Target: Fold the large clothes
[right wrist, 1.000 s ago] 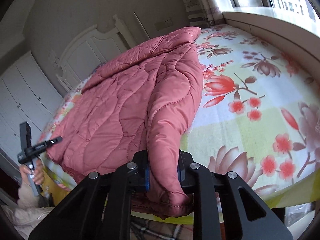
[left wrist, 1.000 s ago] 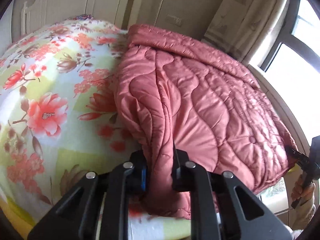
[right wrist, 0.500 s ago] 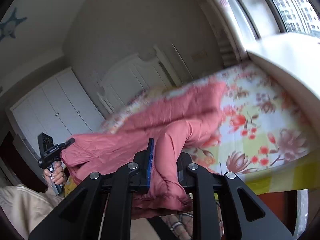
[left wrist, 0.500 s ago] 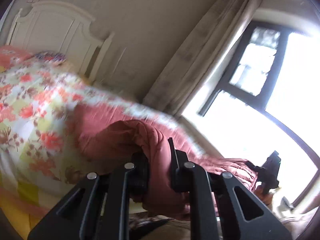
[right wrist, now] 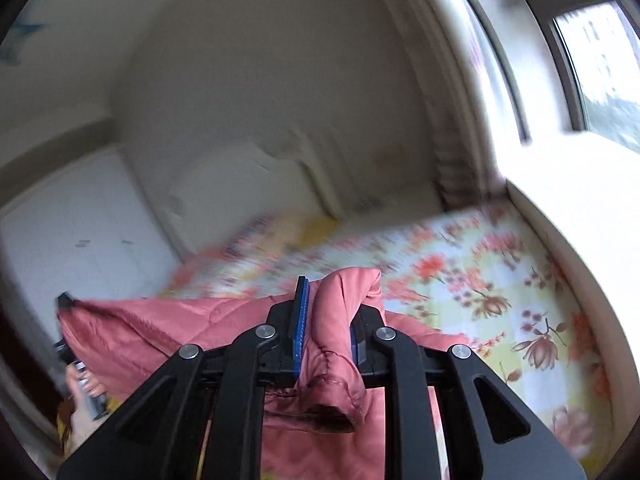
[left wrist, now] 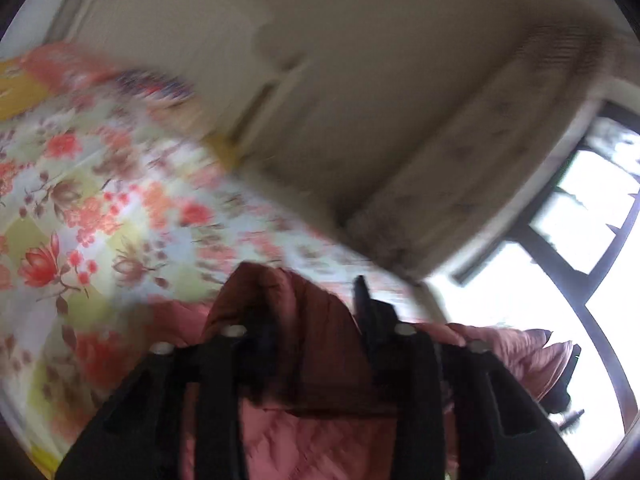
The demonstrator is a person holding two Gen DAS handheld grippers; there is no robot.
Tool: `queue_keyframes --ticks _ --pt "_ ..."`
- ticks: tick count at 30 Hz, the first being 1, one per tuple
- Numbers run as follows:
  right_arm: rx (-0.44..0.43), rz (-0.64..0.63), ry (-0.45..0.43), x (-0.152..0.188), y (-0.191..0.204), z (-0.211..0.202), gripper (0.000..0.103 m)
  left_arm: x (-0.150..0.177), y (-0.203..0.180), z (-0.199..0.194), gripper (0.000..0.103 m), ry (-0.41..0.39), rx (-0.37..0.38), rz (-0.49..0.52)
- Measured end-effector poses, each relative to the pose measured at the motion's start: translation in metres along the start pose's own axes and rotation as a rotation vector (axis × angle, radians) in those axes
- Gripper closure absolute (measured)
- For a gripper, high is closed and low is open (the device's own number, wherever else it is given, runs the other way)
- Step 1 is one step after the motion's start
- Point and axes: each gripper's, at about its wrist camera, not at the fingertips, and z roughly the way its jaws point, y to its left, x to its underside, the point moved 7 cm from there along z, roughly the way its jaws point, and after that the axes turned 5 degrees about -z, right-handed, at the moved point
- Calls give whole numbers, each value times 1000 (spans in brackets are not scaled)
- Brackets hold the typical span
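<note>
We held the pink quilt (right wrist: 336,312) pinched in both the left gripper (left wrist: 312,336) and right gripper (right wrist: 326,332) above the floral bed (right wrist: 500,280).

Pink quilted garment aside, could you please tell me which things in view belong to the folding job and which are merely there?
Part of the job:
pink quilted garment
left hand-held gripper, shut on it
right hand-held gripper, shut on it

Merely there:
floral bedsheet
white headboard
curtain
window
</note>
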Motion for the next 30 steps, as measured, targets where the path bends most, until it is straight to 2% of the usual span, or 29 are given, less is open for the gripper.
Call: queue_keyframes --ticks 1,2,3,4,5,6,7,9,11,14,16,18,19,20,21,22,23,24,27,30 --pt "22 38 47 -2 -16 36 83 -4 11 19 36 28 -15 -37" --pt "30 68 85 -1 -27 60 79 -7 23 36 28 56 -22 -74" --pt "36 112 124 2 -40 85 68 -13 41 50 28 62 -49 -120" --pt "36 180 175 8 -56 111 46 -19 54 53 25 35 -92 -141" --pt "21 254 213 14 -71 128 33 -25 69 50 18 -4 -141 -153" --pt "11 302 212 19 -81 134 14 -29 81 44 15 -38 -171 -164" --pt "9 354 156 19 -95 133 12 -31 89 38 12 -59 -176 -169" --pt "-25 380 83 20 -108 120 6 -30 96 29 12 -51 -171 -124" --pt "-31 330 74 23 -112 110 6 -22 95 29 12 0 -195 -15" --pt "88 151 165 40 -111 105 6 -2 89 39 12 89 -179 84" --pt "104 89 248 57 -108 109 6 16 84 49 12 144 -159 135" --pt "80 44 310 75 -100 108 6 33 75 59 12 189 -157 204" --pt "59 15 338 85 -94 109 7 39 72 64 17 202 -160 232" --pt "45 -13 361 93 -88 111 12 45 67 65 47 207 -162 269" --pt "50 -52 380 101 -81 110 36 51 62 68 70 219 -163 309" --pt "69 -101 391 107 -75 109 70 54 59 68 91 226 -165 320" --pt "74 -125 385 109 -69 104 81 52 54 63 93 201 -150 319" --pt "95 -164 348 106 -63 98 86 46 44 52 93 146 -114 320" --pt "129 -242 238 86 -39 76 89 28 28 28 94 35 -46 299" --pt "137 -234 167 63 -29 65 89 15 33 31 94 -18 -67 234"
